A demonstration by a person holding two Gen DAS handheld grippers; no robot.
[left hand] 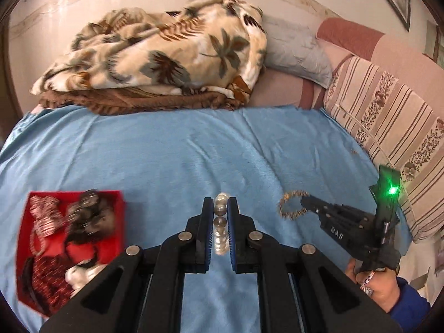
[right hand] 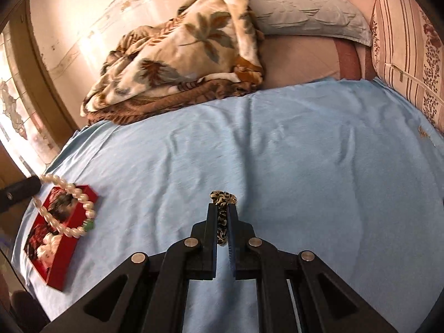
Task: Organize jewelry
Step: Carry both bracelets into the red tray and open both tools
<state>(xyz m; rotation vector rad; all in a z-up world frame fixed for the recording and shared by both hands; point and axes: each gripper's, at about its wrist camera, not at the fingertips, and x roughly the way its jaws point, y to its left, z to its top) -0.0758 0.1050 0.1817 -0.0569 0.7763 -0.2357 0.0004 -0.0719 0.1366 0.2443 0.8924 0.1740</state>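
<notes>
My left gripper (left hand: 221, 202) is shut on a white pearl bracelet (left hand: 220, 223), held above the blue bedspread; it also shows in the right wrist view (right hand: 69, 208), hanging over the red box. My right gripper (right hand: 222, 208) is shut on a gold and black chain bracelet (right hand: 223, 216), held above the bedspread; in the left wrist view this bracelet (left hand: 291, 205) hangs as a loop from the right gripper (left hand: 304, 204). An open red box (left hand: 113, 211) holding several pieces of jewelry sits on the bed at the left, also seen in the right wrist view (right hand: 62, 269).
A light blue bedspread (right hand: 277, 152) covers the bed. A folded leaf-print blanket (left hand: 155, 55) lies at the far side by the wall. A grey pillow (right hand: 305, 11) and a striped pink cushion (left hand: 388, 127) are at the right.
</notes>
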